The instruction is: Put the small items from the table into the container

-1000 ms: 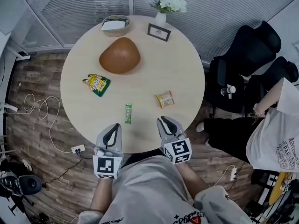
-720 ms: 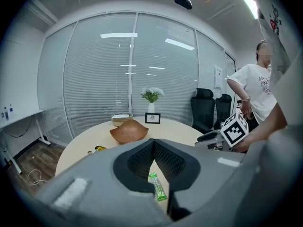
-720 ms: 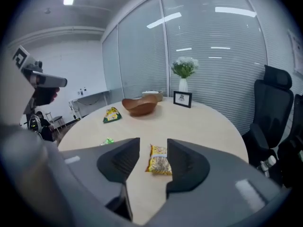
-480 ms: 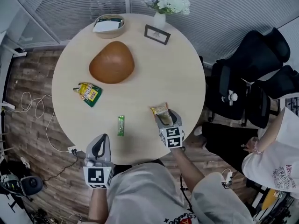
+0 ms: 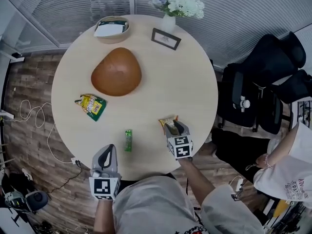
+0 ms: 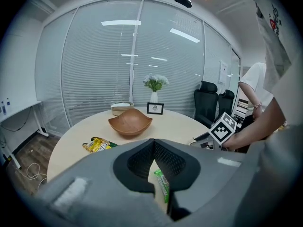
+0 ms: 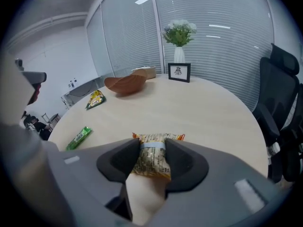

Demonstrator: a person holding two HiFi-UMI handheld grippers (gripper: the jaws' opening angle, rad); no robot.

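A small orange snack packet point(image 5: 166, 121) point(image 7: 156, 137) lies near the table's point(image 5: 185, 82) front right edge. My right gripper point(image 5: 171, 126) point(image 7: 152, 146) has come down over it. Its jaws are closing, with the packet pinched between the pads. A green candy bar point(image 5: 128, 140) point(image 6: 163, 186) point(image 7: 79, 137) lies to its left. A yellow-green packet point(image 5: 90, 106) point(image 6: 98, 144) lies farther left. The brown wooden bowl point(image 5: 116, 72) point(image 6: 130, 122) point(image 7: 125, 83) stands beyond them and looks empty. My left gripper point(image 5: 108, 148) point(image 6: 152, 141) hangs shut at the near table edge, holding nothing.
At the far side stand a small basket point(image 5: 111, 29) with a white card, a picture frame point(image 5: 165, 38) and a vase of flowers point(image 5: 178, 4). Black office chairs point(image 5: 253, 91) and a seated person's arm point(image 5: 282, 150) are at the right. Cables lie on the floor point(image 5: 29, 116) at the left.
My right gripper went forward and down from the table's near edge onto the orange packet, and its jaws now enclose it. The left gripper dropped slightly at the near edge.
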